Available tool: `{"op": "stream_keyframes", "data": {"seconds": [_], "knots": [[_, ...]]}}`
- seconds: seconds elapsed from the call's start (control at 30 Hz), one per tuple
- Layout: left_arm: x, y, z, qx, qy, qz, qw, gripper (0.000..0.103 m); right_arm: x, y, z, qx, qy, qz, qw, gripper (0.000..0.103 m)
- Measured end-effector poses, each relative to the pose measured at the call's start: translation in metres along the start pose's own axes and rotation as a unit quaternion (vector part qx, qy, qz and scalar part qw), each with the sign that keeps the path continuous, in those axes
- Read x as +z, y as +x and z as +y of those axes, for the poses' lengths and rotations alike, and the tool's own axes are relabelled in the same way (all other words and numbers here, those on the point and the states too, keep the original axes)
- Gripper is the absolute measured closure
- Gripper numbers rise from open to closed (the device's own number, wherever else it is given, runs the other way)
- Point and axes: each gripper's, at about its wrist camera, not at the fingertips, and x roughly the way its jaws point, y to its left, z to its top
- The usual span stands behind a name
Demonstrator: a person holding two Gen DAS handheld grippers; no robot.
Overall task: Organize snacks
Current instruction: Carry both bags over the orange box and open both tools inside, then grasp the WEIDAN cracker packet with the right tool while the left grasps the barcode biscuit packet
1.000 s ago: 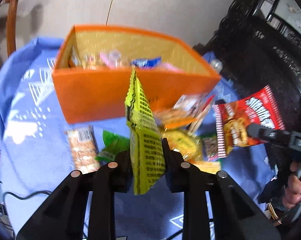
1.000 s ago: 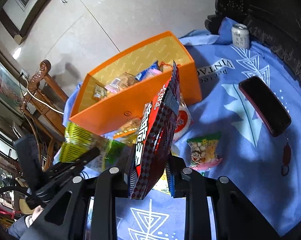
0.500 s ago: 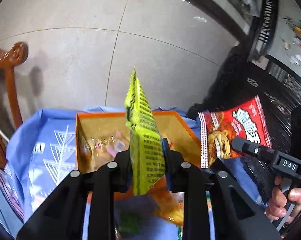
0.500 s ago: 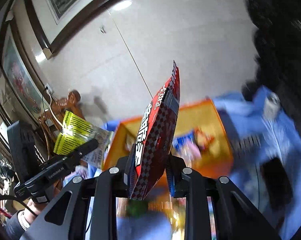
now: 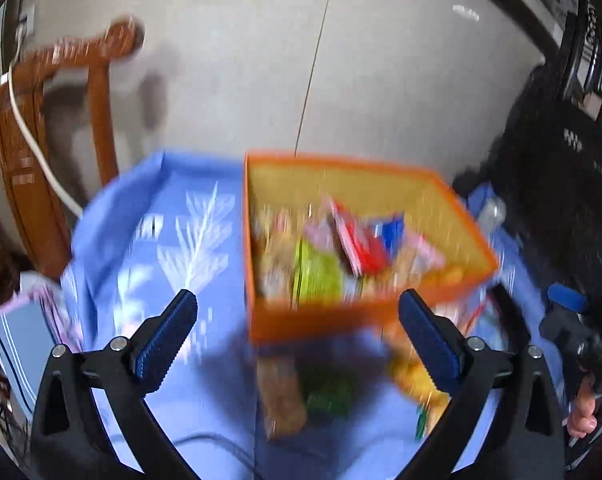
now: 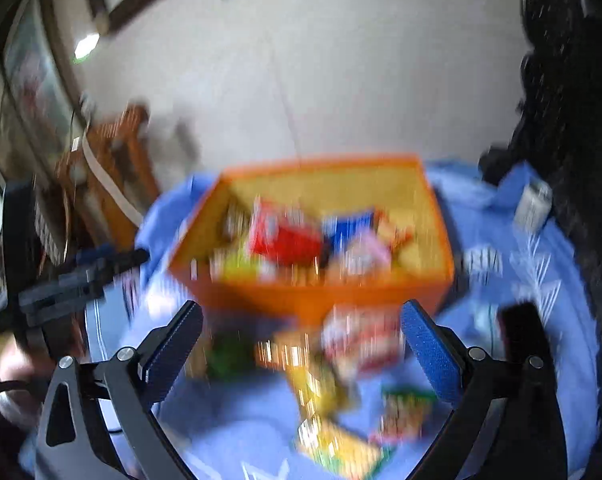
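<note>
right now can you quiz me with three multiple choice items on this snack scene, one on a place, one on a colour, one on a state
1. Where does the red snack bag lie?
A. inside the orange box
B. on the cloth, apart from the box
C. in the right gripper

2. What colour is the tablecloth?
A. green
B. blue
C. white

3. How is the left gripper?
A. shut on a yellow bag
B. shut on nothing
C. open

Answers:
1 A, the red bag sits within the box walls among other snacks.
2 B, blue cloth with white print lies under the box.
3 C, its fingers stand wide apart with nothing between them.
</note>
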Motion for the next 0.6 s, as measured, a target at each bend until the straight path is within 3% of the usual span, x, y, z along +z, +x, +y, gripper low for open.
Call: {"op": "stream_keyframes", "data": {"seconds": [0.13, 0.23, 0.37, 0.53, 0.6], "knots": [[-0.045, -0.003, 0.006, 0.0, 0.016, 0.034, 0.9993, 0.004, -0.052, 0.01, 0.013, 0.003, -0.091, 0.054, 0.994, 0.003], [-0.07, -0.008, 0.004, 0.003, 0.033, 0.047, 0.9983, 0.004, -0.08, 0.022, 0.022, -0.006, -0.172, 0.102, 0.98, 0.003], [-0.088, -0.008, 0.003, 0.009, 0.05, 0.062, 0.9968, 0.004, -0.1, 0.033, 0.03, -0.009, -0.218, 0.133, 0.967, 0.004], [-0.1, -0.004, 0.0, 0.003, 0.028, 0.085, 0.996, 0.004, -0.111, 0.056, 0.033, 0.0, -0.257, 0.152, 0.954, 0.004], [-0.102, -0.005, -0.001, 0.001, 0.022, 0.09, 0.9957, 0.004, -0.114, 0.068, 0.033, 0.017, -0.275, 0.159, 0.948, 0.011]]}}
